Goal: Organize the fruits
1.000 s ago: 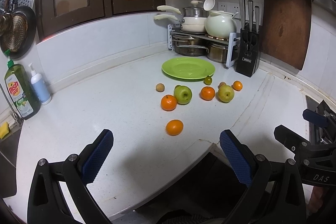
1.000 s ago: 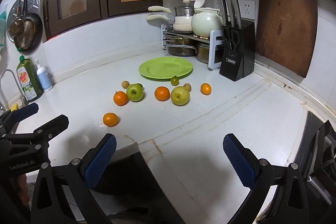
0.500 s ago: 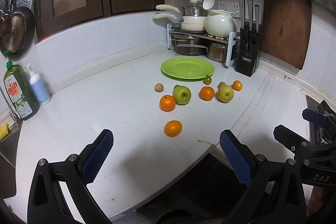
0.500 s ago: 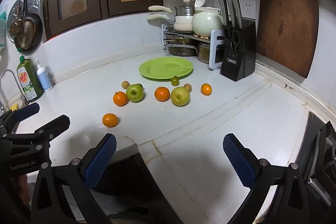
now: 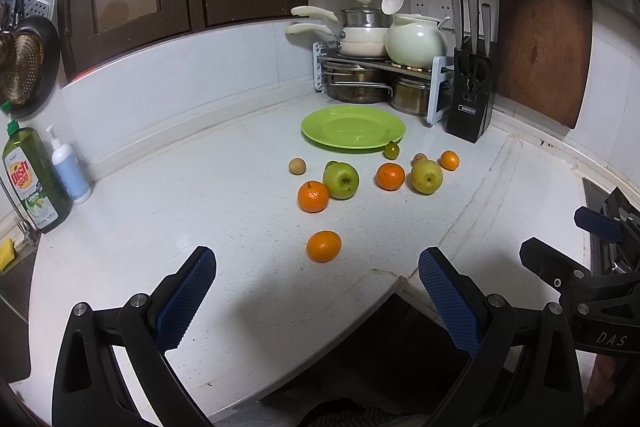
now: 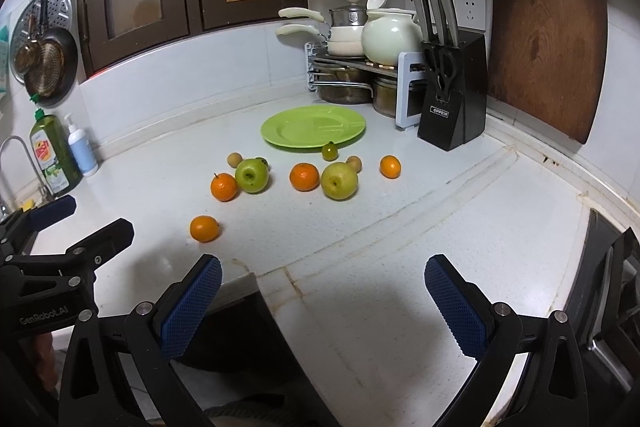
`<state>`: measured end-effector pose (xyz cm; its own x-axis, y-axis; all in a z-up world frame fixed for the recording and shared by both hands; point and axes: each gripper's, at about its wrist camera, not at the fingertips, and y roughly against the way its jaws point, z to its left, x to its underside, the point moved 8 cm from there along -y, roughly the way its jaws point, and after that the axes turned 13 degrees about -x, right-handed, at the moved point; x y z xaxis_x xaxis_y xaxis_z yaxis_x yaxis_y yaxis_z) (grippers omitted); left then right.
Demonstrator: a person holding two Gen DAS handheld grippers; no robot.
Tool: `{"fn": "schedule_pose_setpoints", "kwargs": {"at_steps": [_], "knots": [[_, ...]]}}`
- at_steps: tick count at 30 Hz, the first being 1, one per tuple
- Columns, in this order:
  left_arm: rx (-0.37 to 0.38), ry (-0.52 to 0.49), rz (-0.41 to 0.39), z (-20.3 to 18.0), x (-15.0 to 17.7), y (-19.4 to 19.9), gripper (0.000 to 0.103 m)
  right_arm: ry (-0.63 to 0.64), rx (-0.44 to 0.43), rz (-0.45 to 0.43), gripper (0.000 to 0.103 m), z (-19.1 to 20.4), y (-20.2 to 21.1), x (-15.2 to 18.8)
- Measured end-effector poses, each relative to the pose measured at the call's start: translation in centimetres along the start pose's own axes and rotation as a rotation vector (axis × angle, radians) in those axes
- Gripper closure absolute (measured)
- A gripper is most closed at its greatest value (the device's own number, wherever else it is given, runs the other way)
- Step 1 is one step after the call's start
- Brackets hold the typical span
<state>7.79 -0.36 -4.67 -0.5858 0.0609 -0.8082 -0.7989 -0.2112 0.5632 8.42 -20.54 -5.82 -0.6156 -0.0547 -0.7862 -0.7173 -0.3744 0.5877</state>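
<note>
Tools point(image 5: 316, 301) point(image 6: 322, 301) wide apart over counter edge point(image 5: 280, 383).

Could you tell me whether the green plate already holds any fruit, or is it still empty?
Empty. The green plate shows only its bare surface in both views; the nearest fruit, a small green one, sits on the counter by its rim.

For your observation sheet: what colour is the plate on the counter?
Bright green plate, seen best from the right wrist view.

Both tools are black plastic frames with silver screws. The left tool point(image 5: 316, 291) carries blue cross-hatched pads point(image 5: 186, 297); the right tool point(image 6: 322, 291) reads "DAS" in the left view
</note>
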Motion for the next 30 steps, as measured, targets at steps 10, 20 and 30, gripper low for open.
{"fn": "schedule_pose_setpoints", "kwargs": {"at_steps": [10,20,30], "knots": [[0.018,-0.013,0.028,-0.6,0.1,-1.0,0.0,0.004,-0.008,0.024,0.001,-0.2,-1.1,0.1],[0.028,0.003,0.068,-1.1,0.6,-3.4,0.009,0.014,-0.029,0.093,0.001,-0.5,-3.9,0.5],[0.04,0.018,0.169,-2.3,2.3,-8.4,0.042,0.019,-0.061,0.185,0.001,-1.1,-8.2,1.1]]}}
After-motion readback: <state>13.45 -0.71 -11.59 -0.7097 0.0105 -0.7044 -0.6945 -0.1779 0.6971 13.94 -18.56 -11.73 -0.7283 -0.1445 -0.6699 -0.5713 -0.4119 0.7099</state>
